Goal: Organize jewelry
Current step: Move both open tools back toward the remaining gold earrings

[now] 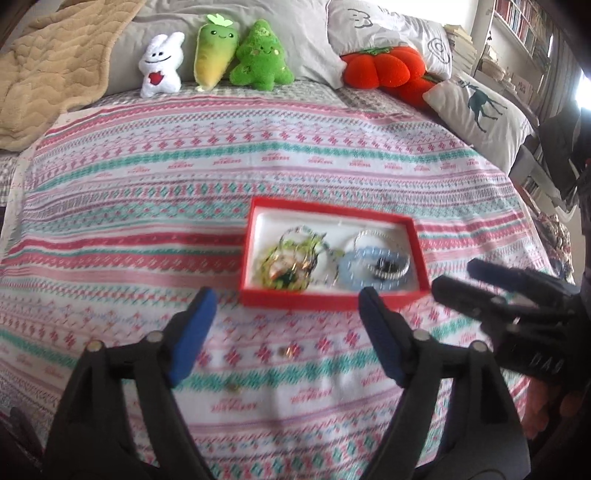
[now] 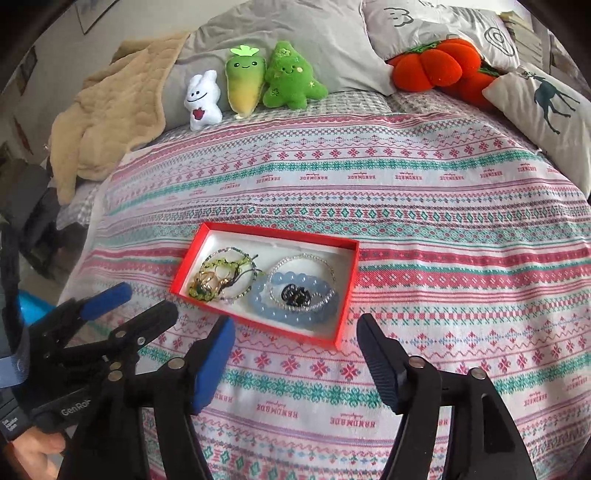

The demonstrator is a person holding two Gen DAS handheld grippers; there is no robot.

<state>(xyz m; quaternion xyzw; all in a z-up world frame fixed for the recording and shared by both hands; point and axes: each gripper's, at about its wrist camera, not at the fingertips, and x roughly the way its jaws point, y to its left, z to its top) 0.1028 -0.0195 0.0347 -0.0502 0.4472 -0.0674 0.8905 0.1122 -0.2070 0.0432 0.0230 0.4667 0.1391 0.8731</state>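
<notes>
A red box (image 1: 334,298) (image 2: 347,291) with a white lining lies on the patterned bedspread. It holds a blue bead bracelet (image 2: 291,314) (image 1: 356,266), a silver bead bracelet (image 2: 301,260), a dark charm (image 2: 293,293) and a tangle of green and gold pieces (image 2: 218,275) (image 1: 291,258). Two small gold pieces (image 1: 288,350) (image 1: 232,387) lie on the bedspread between my left fingers. My left gripper (image 1: 286,302) is open and empty, just in front of the box; it also shows in the right wrist view (image 2: 140,301). My right gripper (image 2: 295,332) is open and empty at the box's near edge, and shows in the left wrist view (image 1: 458,277).
Three plush toys (image 2: 255,85), an orange plush pumpkin (image 2: 432,66), grey pillows (image 2: 436,22) and a deer pillow (image 2: 546,99) line the far side of the bed. A tan blanket (image 2: 107,118) lies at the far left. Bookshelves (image 1: 517,22) stand at the right.
</notes>
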